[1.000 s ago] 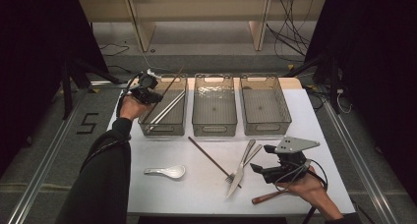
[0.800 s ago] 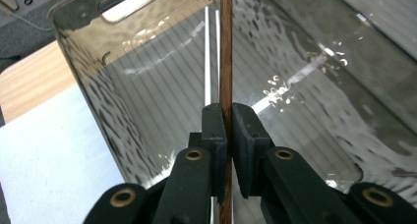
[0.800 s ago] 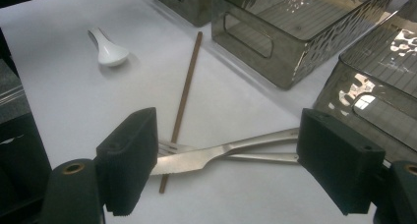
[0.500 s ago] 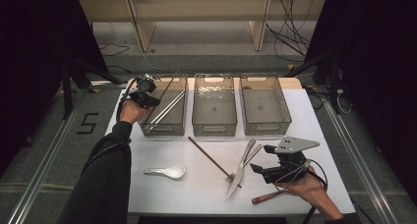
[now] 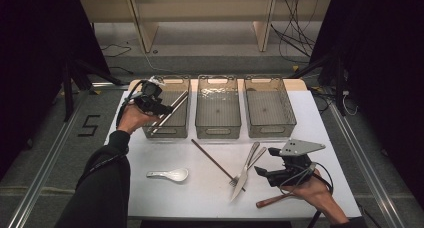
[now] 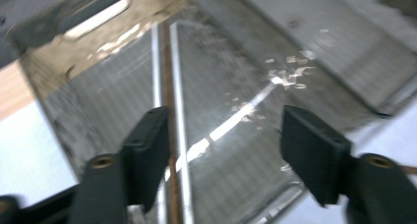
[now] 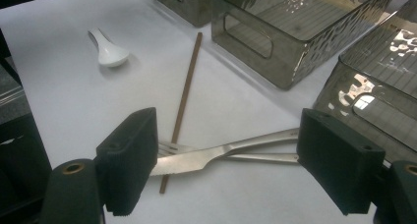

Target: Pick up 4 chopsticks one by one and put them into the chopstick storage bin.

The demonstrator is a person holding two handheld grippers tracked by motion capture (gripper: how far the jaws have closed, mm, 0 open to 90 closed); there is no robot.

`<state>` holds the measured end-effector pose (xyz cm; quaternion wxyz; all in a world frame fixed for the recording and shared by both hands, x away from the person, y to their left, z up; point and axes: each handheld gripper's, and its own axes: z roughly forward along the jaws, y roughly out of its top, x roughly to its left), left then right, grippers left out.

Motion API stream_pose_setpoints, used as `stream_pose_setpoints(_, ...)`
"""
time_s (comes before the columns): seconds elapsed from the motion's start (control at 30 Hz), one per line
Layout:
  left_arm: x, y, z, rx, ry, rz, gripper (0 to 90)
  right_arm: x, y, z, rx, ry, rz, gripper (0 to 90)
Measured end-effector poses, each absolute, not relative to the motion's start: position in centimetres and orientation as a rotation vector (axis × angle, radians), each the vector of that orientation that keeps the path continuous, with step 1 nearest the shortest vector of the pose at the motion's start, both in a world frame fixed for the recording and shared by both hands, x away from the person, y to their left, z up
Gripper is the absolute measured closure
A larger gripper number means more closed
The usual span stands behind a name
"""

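In the high view, the left gripper [image 5: 159,106] hovered over the left bin [image 5: 167,133], where the chopsticks [image 5: 170,114] lay. In the left gripper view, its fingers [image 6: 147,155] had just been opening, nothing between them. In the right gripper view, the right gripper [image 7: 231,170] had its fingers apart above the knife [image 7: 196,160], far from the left bin.

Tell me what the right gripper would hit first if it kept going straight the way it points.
Probably the knife, crossed over the fork, lying on the table between the right gripper's open jaws; depth is uncertain.

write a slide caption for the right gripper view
Open right tongs hover over a crossed knife and fork beside a brown chopstick.
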<state>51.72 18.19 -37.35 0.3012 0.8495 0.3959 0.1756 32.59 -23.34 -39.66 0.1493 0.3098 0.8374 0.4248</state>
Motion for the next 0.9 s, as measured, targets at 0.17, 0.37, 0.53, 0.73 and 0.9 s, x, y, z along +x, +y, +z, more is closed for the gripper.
stream_pose_setpoints(0.17, 49.2, 16.4, -36.3, 2.258, 0.854, 0.469, 26.7, 32.6, -23.4, -39.7, 0.891, 2.404, 1.220, 24.6)
stream_pose_setpoints(0.37, 47.7, 14.6, -35.5, 2.317, 0.705, 0.452, 20.7, 32.6, -23.3, -39.6, 0.890, 2.402, 1.222, 24.6)
stream_pose_setpoints(0.53, 46.4, 13.0, -35.4, 2.389, 0.577, 0.430, 18.3, 32.6, -23.4, -39.6, 0.890, 2.403, 1.223, 24.5)
stream_pose_setpoints(0.73, 45.3, 11.3, -35.9, 2.448, 0.460, 0.402, 16.5, 32.6, -23.3, -39.6, 0.890, 2.404, 1.224, 24.6)
stream_pose_setpoints(0.9, 44.6, 9.9, -36.7, 2.481, 0.379, 0.345, 16.0, 32.6, -23.3, -39.6, 0.892, 2.403, 1.224, 24.5)
